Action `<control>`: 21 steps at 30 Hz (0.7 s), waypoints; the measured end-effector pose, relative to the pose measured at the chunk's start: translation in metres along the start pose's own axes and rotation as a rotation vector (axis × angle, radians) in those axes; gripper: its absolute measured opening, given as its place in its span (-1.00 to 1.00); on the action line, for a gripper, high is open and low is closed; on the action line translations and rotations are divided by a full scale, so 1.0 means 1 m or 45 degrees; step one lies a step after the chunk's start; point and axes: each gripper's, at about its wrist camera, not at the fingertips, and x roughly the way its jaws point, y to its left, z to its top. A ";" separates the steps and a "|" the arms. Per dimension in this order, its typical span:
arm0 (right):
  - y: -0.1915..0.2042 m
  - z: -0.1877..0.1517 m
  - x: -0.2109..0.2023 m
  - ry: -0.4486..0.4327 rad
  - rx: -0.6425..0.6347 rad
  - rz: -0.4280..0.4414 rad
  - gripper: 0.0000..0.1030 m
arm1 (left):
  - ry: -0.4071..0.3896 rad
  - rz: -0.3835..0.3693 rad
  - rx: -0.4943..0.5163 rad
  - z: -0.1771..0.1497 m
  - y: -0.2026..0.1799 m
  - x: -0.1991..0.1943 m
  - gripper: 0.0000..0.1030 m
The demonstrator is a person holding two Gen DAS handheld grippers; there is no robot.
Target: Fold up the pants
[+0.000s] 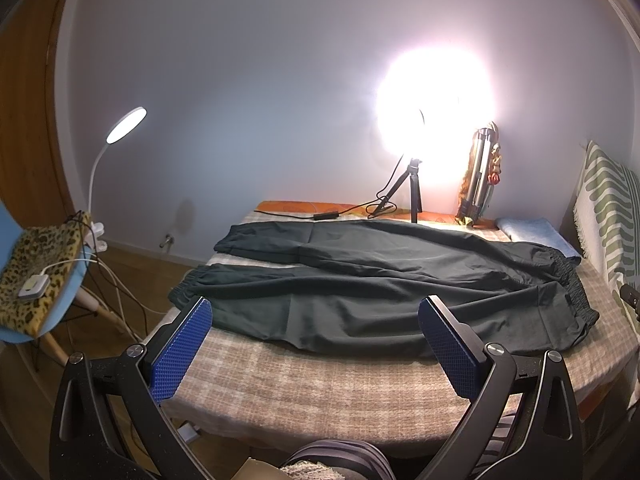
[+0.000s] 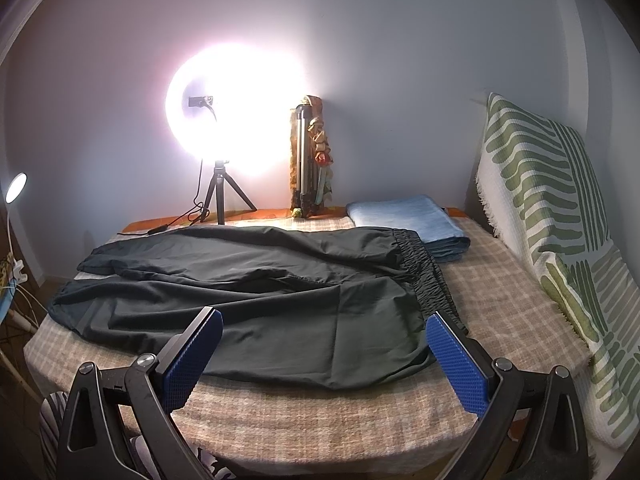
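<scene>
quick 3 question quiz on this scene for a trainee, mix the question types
1. True or false: the left gripper is shut on the pants.
2. Which end of the pants lies toward the right of the bed? A) leg cuffs B) waistband C) neither, they are folded in half
3. Fill in: the folded cloth beyond the waistband, by the wall, is ____ in colour.

Key
1. False. Both the left gripper and the right gripper are open and hold nothing, short of the near edge of the pants.
2. B. The gathered waistband is at the right, the leg cuffs at the left, and the pants lie spread flat.
3. Blue: the blue cloth.
</scene>
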 end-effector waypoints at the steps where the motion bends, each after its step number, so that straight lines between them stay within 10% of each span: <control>1: 0.000 0.000 0.000 0.000 0.000 0.000 0.99 | 0.000 0.000 -0.001 0.000 0.000 0.000 0.99; 21: 0.003 -0.001 0.001 0.005 -0.003 0.004 0.99 | 0.004 0.005 -0.011 -0.001 0.005 0.002 0.99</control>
